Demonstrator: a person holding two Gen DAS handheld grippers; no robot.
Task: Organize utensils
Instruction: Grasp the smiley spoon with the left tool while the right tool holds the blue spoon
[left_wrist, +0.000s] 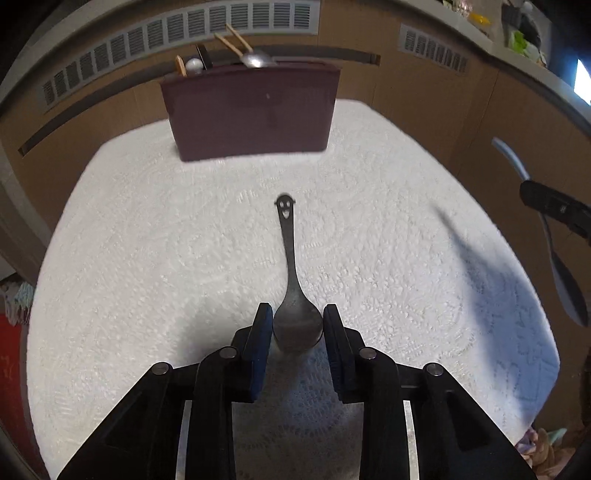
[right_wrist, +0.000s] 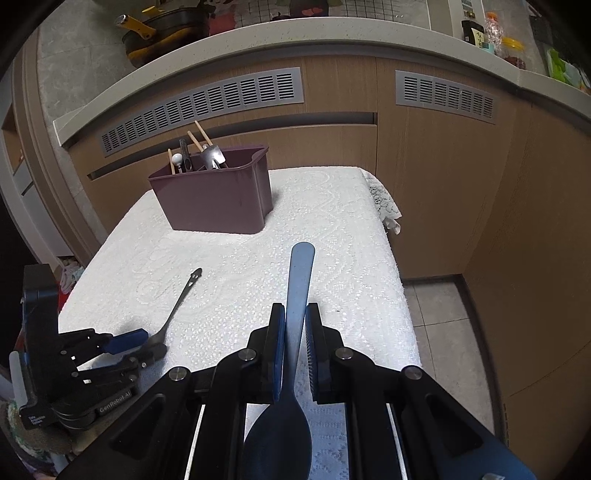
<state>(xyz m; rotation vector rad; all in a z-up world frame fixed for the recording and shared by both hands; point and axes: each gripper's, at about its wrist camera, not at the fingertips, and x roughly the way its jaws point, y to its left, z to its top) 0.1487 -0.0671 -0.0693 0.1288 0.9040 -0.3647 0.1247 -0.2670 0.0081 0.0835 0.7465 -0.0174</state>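
Note:
A dark metal spoon (left_wrist: 291, 273) with a smiley cut-out in its handle lies on the white lace tablecloth (left_wrist: 147, 258). My left gripper (left_wrist: 297, 317) has its jaws on either side of the spoon's bowl, touching or nearly touching it. It also shows in the right wrist view (right_wrist: 147, 341) with the spoon (right_wrist: 181, 299). My right gripper (right_wrist: 295, 314) is shut on a blue spoon (right_wrist: 301, 280), handle forward, held above the table. A maroon utensil holder (left_wrist: 251, 110) (right_wrist: 218, 199) stands at the far side, with several utensils in it.
Wooden cabinets with grey vents (right_wrist: 207, 99) run behind the table. The table's right edge (right_wrist: 399, 273) drops to a tiled floor. A counter with a pot (right_wrist: 162, 33) and bottles is above.

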